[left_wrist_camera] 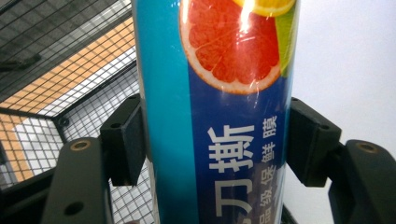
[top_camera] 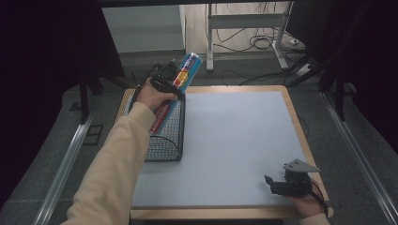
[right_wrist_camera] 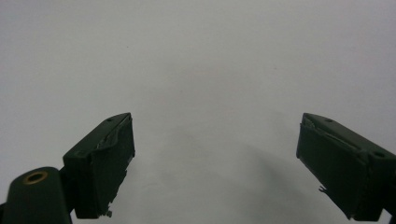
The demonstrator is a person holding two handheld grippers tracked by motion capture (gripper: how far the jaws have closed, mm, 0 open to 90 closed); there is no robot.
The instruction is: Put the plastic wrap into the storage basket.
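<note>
Table: smooth pale mat, wooden rim.
Left tongs: pinching glossy blue box above black wire basket.
Right tongs: spread.

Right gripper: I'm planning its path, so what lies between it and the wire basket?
Nothing: in the high view, bare grey mat stretches from right gripper to wire basket.

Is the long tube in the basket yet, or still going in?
Still going in. The left gripper is shut on the tube, whose lower end is inside the wire basket while the top sticks out. Letting go is left. The right gripper rests open on the table.
</note>
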